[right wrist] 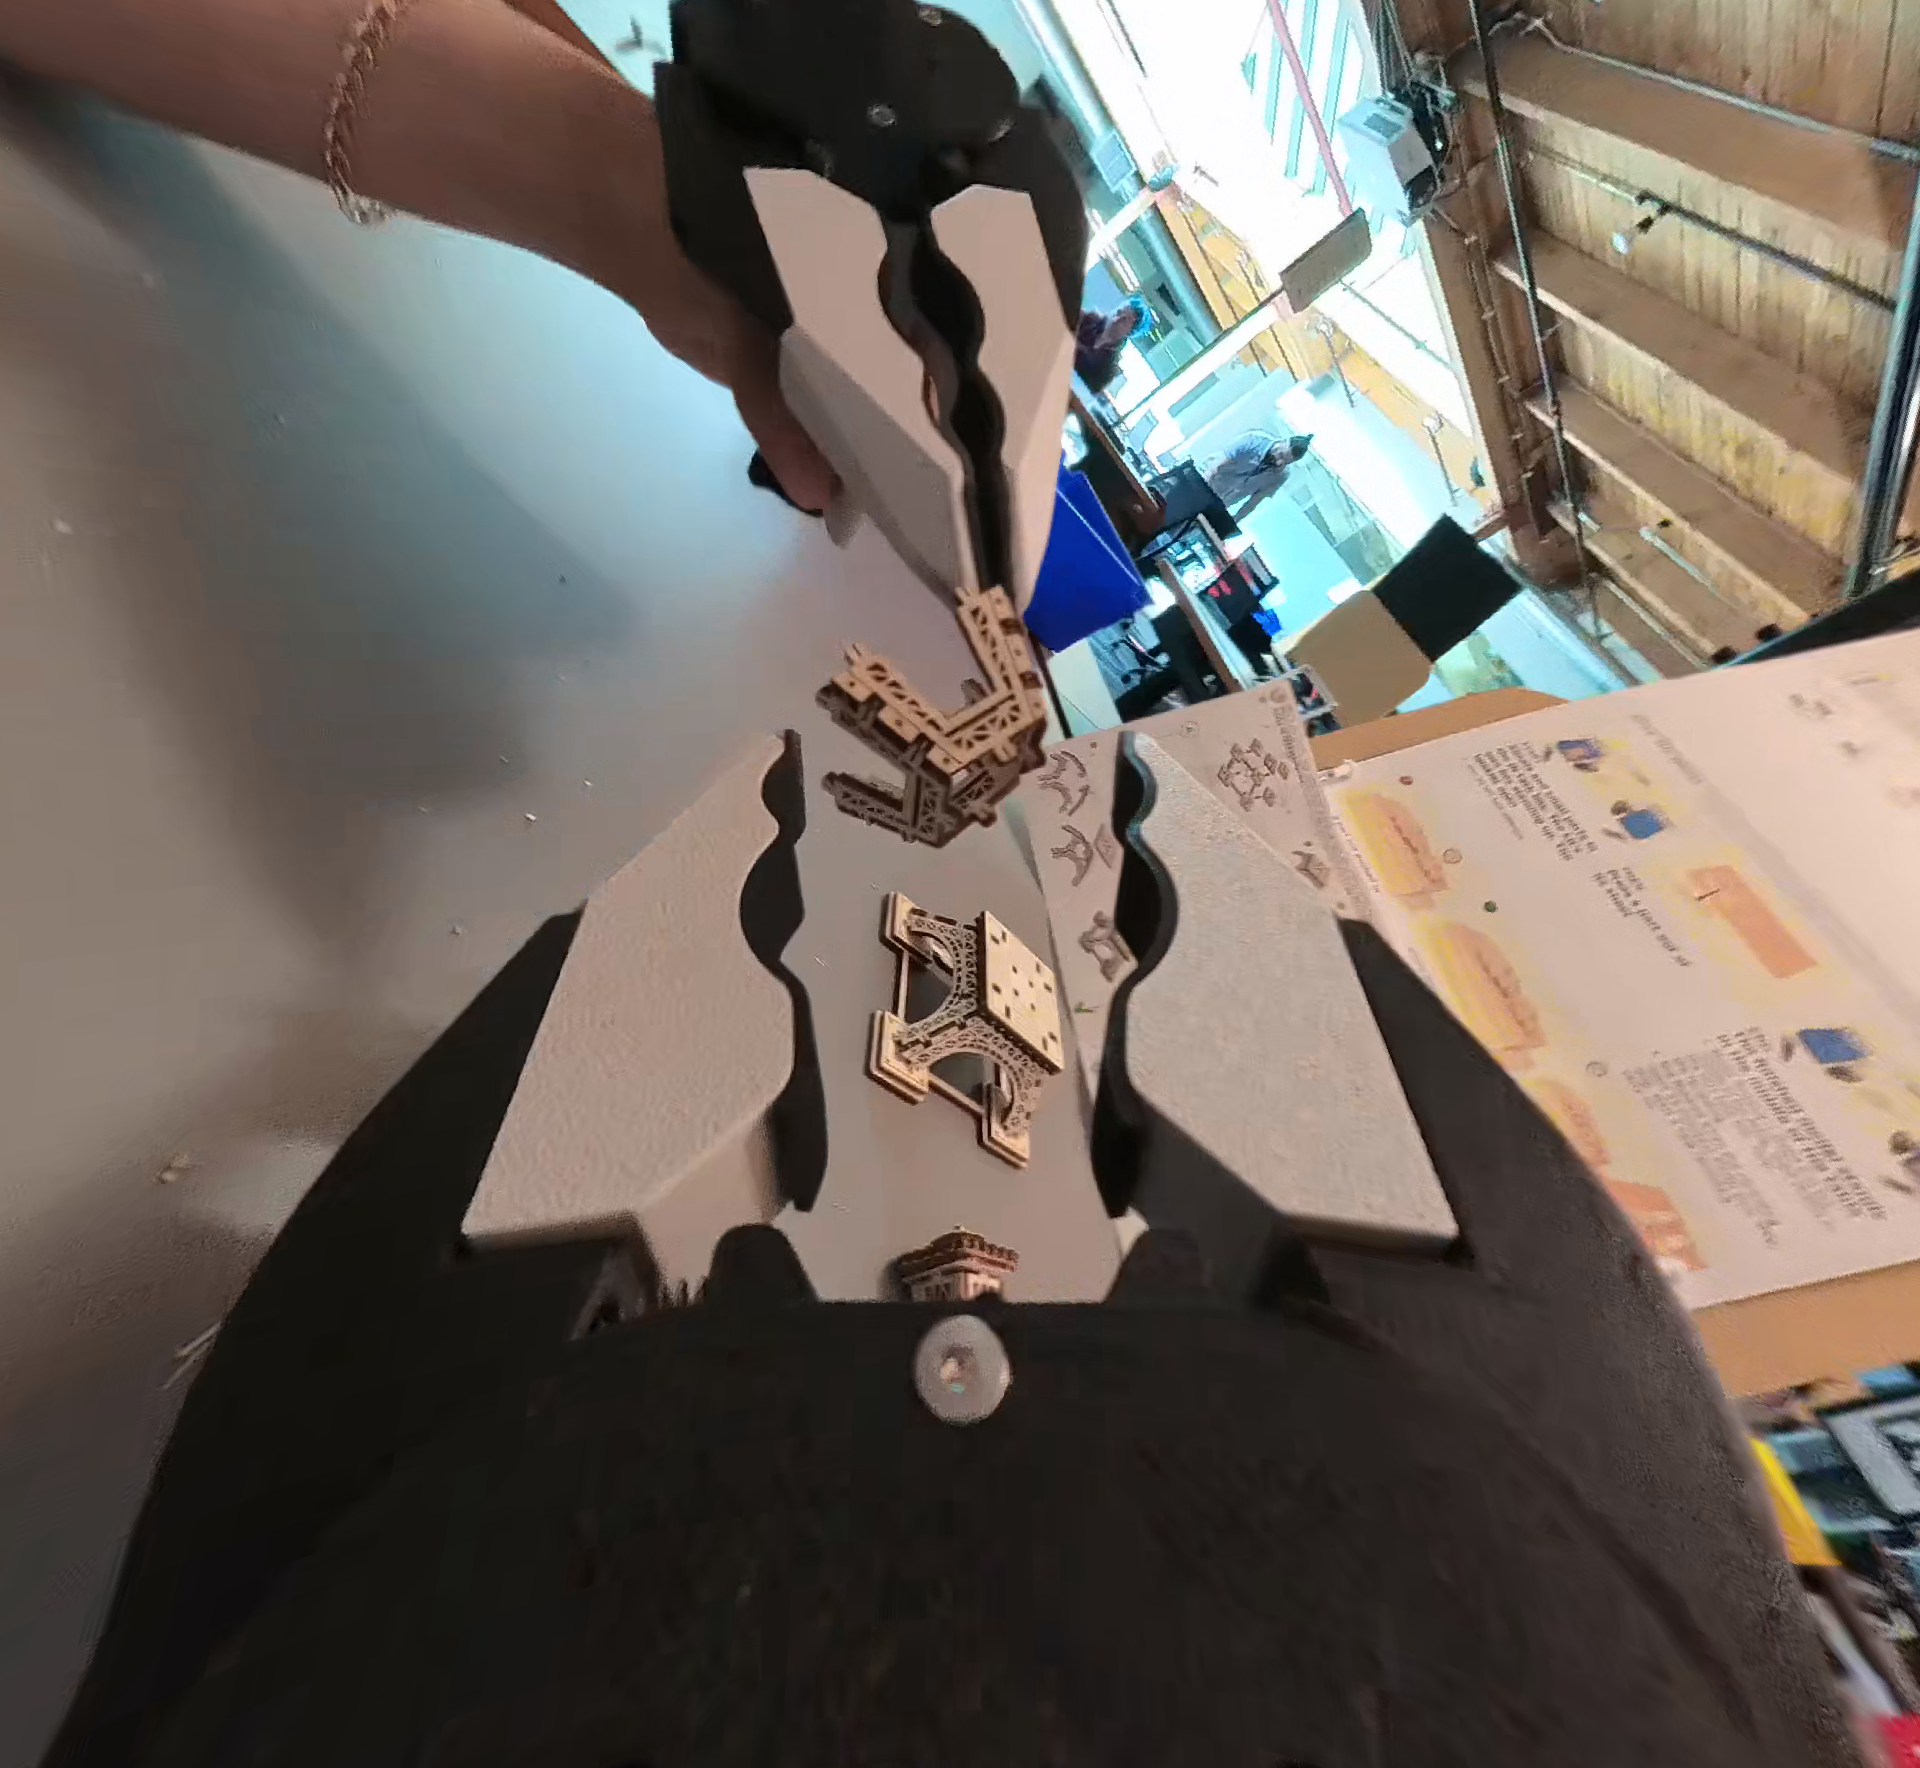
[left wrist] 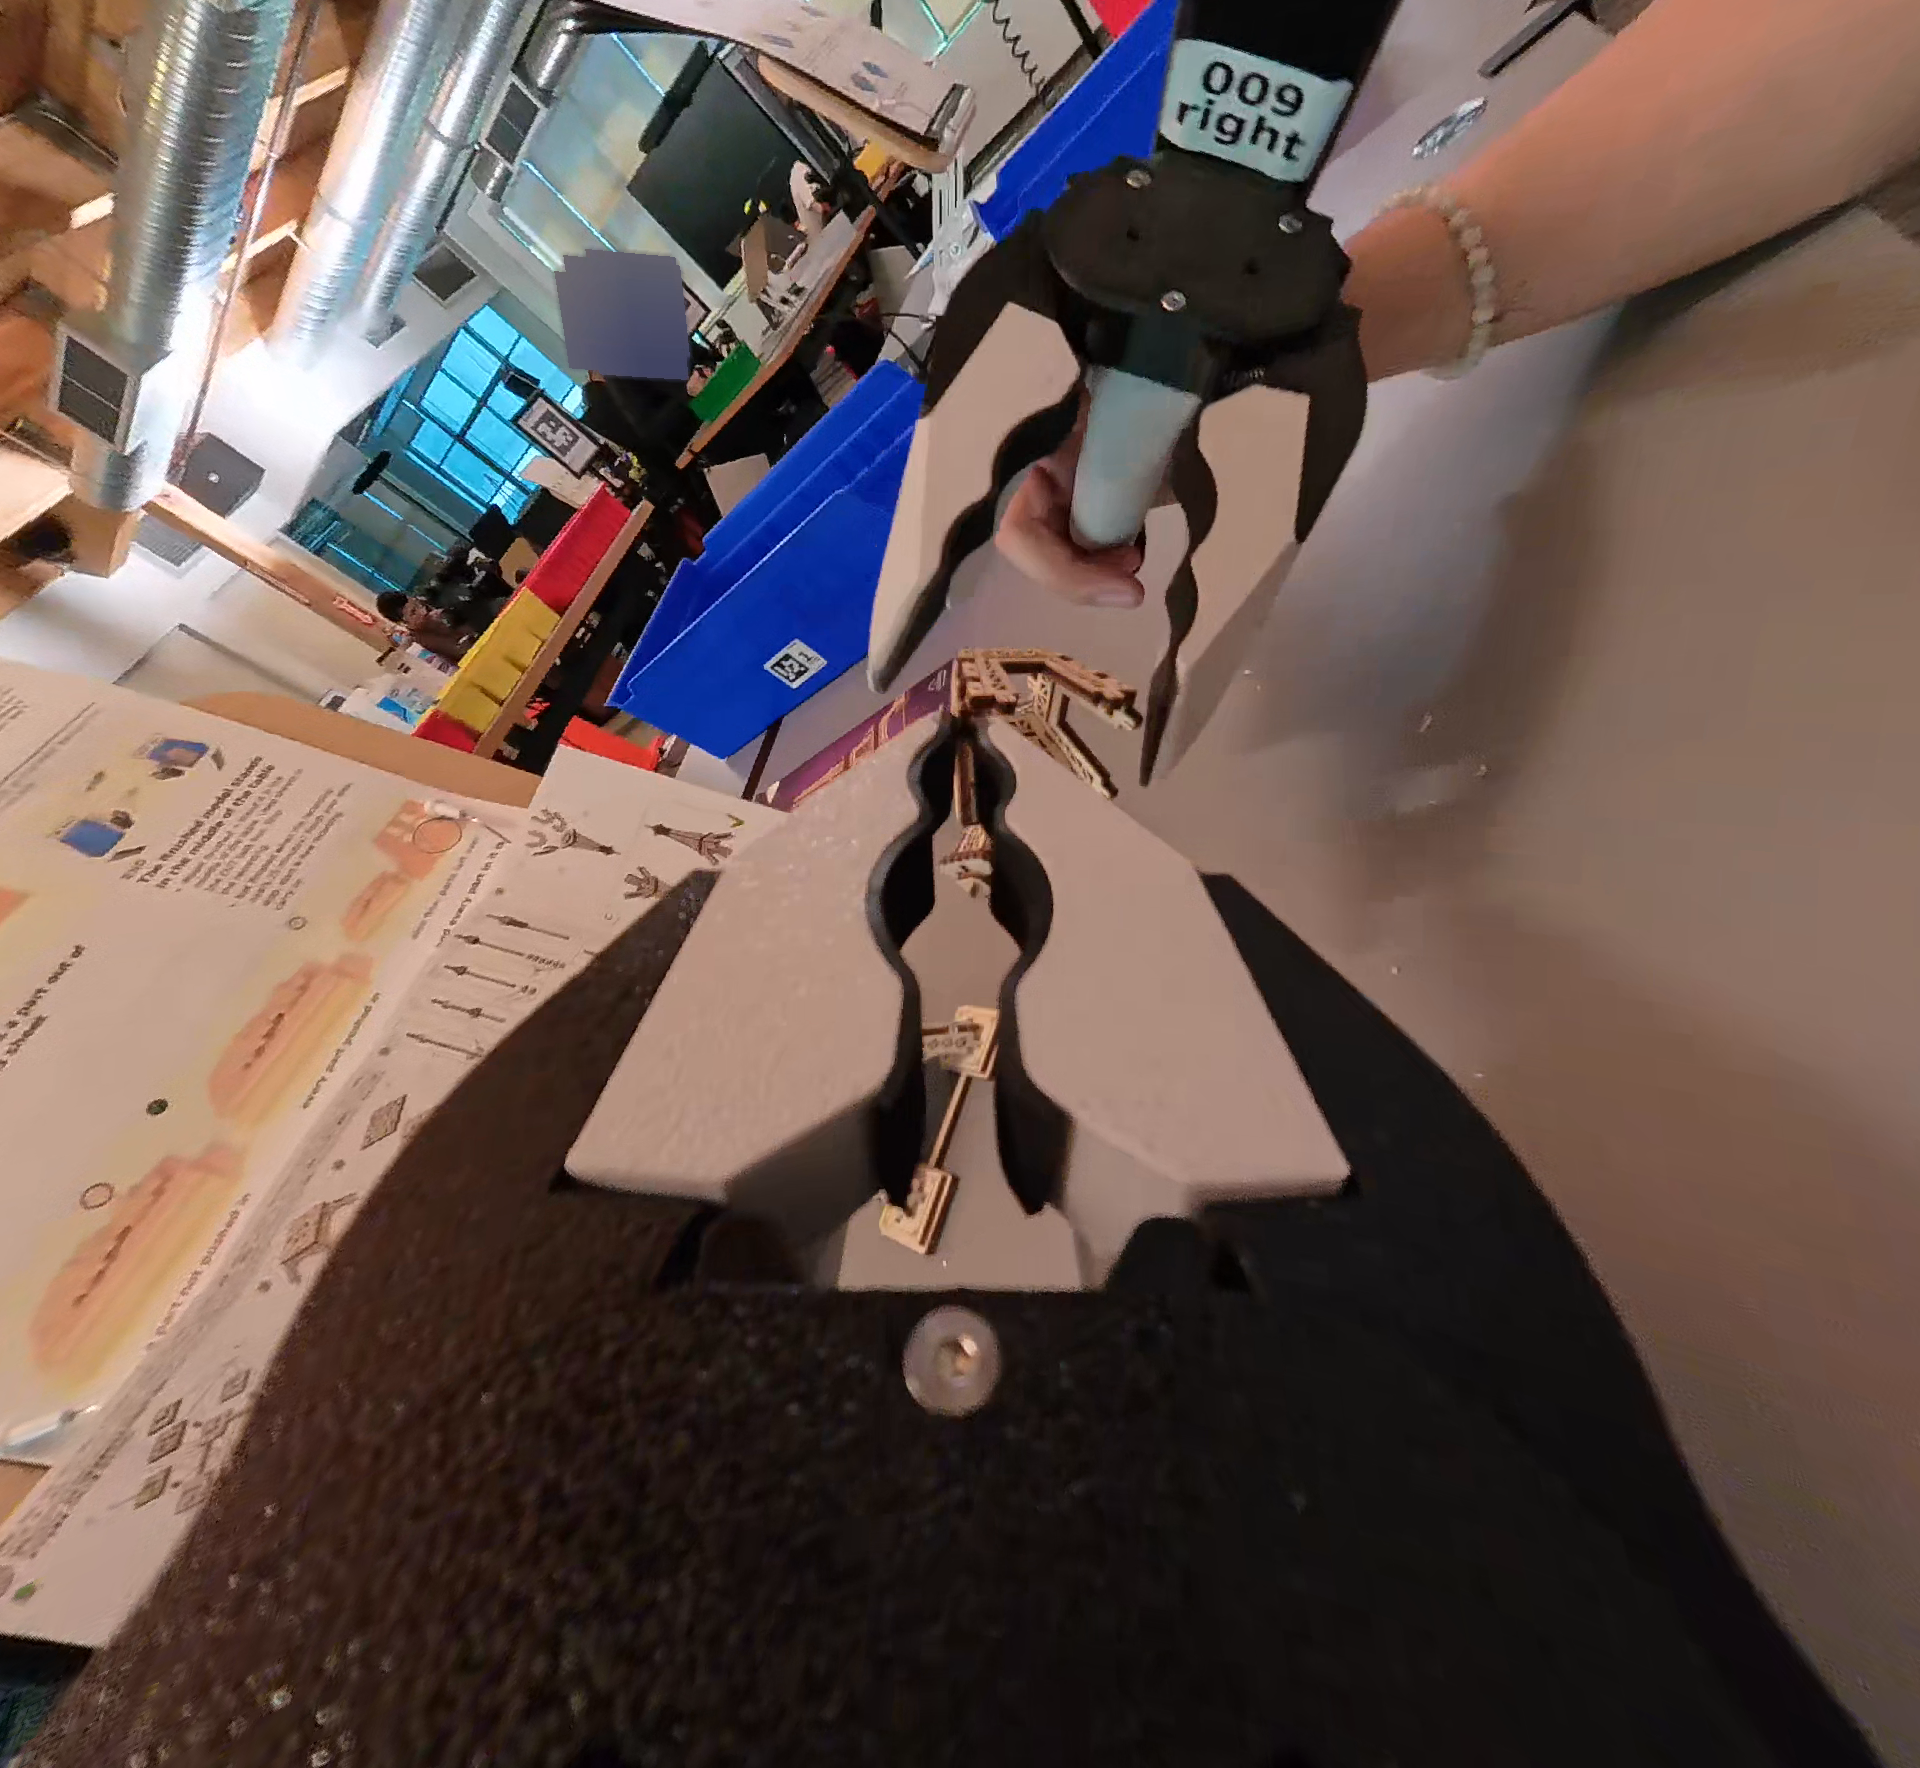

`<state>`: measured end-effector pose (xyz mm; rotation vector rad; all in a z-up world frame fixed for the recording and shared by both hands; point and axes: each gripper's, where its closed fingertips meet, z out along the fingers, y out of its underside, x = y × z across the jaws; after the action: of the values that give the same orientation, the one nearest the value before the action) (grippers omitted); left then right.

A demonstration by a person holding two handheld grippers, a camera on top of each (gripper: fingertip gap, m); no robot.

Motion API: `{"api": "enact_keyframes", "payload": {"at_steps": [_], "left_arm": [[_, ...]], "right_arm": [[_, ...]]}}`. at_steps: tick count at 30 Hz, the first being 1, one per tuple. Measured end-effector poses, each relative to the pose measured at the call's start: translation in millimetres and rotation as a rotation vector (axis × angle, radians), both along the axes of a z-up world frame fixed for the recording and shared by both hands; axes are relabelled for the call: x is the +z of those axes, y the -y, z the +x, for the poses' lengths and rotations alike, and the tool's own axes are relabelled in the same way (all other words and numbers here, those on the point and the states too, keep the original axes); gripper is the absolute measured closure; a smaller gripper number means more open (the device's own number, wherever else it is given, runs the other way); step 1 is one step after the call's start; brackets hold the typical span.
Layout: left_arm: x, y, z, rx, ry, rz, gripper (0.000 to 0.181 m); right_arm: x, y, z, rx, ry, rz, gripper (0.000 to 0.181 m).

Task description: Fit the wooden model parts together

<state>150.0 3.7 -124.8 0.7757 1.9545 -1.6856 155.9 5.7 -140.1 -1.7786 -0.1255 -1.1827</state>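
My left gripper [left wrist: 961, 731] is shut on a wooden lattice frame [left wrist: 1049, 690]; part of it runs back between the jaws. In the right wrist view the left gripper [right wrist: 997, 575] holds the angled lattice frame [right wrist: 935, 742] by one end, above the table. My right gripper [right wrist: 961, 747] is open and empty, its fingertips on either side of the frame without touching it. It also shows in the left wrist view [left wrist: 1013, 716], facing my left one. A wooden tower base with arches [right wrist: 977, 1022] lies on the table between the right fingers. A small wooden tower section [right wrist: 956, 1266] stands nearer the right gripper's body.
A grey table [right wrist: 312, 679] carries small wood crumbs. A printed instruction sheet [right wrist: 1662, 939] lies on the right, also seen in the left wrist view [left wrist: 260, 991]. Blue bins [left wrist: 790, 575] and a purple sheet [left wrist: 862, 752] sit at the table's far edge. A person's forearms [left wrist: 1558, 243] hold the grippers.
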Motion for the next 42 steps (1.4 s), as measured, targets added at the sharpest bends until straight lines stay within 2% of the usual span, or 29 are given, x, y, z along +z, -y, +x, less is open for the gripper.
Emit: {"api": "enact_keyframes", "payload": {"at_steps": [3,4,11,15,22,28,37,42], "left_arm": [[0,-1,-2,-0.025,-0.047,0.003,0.181],[0,-2,-2,-0.031,-0.056,-0.002,0.181],[-2,-2,3,-0.014,-0.074,-0.005,0.18],[-6,-3,4,-0.015,-0.077,0.024,0.167],[-7,-1,2,-0.01,-0.047,0.018,0.165],[-7,0,3,0.006,-0.012,0.016,0.171],[-13,3,3,0.036,0.035,0.062,0.172],[-17,1,1,0.023,0.002,0.106,0.173]], "right_arm": [[-2,-3,-2,-0.004,0.041,-0.046,0.148],[0,-4,-2,-0.008,0.06,-0.042,0.15],[0,-5,0,-0.009,0.019,0.002,0.154],[1,-5,2,-0.01,-0.017,0.053,0.154],[-3,-6,4,-0.052,0.05,-0.028,0.154],[-5,-6,5,-0.074,0.085,-0.092,0.154],[-11,-3,4,-0.054,0.023,-0.106,0.154],[-14,-6,0,-0.019,-0.011,-0.107,0.153]]}}
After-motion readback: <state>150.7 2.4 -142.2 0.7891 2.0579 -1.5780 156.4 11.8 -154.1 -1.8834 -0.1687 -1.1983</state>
